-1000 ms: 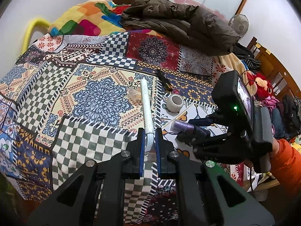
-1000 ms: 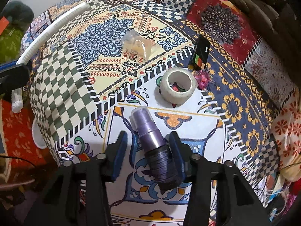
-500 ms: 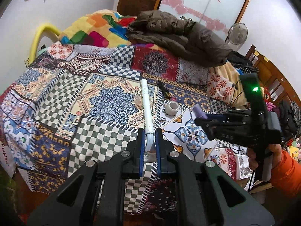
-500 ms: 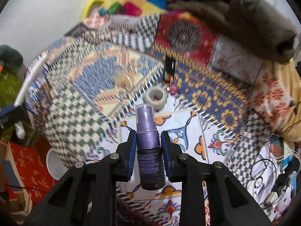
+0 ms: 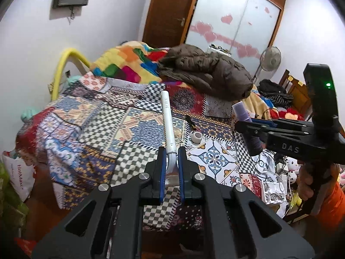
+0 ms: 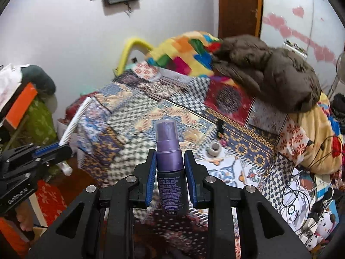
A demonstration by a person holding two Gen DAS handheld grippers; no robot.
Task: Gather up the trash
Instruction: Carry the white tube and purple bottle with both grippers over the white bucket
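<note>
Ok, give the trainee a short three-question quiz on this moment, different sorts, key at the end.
1. True or false: the left gripper is shut on a white comb.
2. Multiple choice: what does the right gripper hold? A) tape roll B) purple bottle C) brown jacket
3. Fill in: the tape roll lies on the ____.

Key
1. True; the comb sticks out forward from between the jaws.
2. B; the purple bottle stands upright between the jaws, clear cap up.
3. Bed, on its patterned cover, beyond both grippers.
</note>
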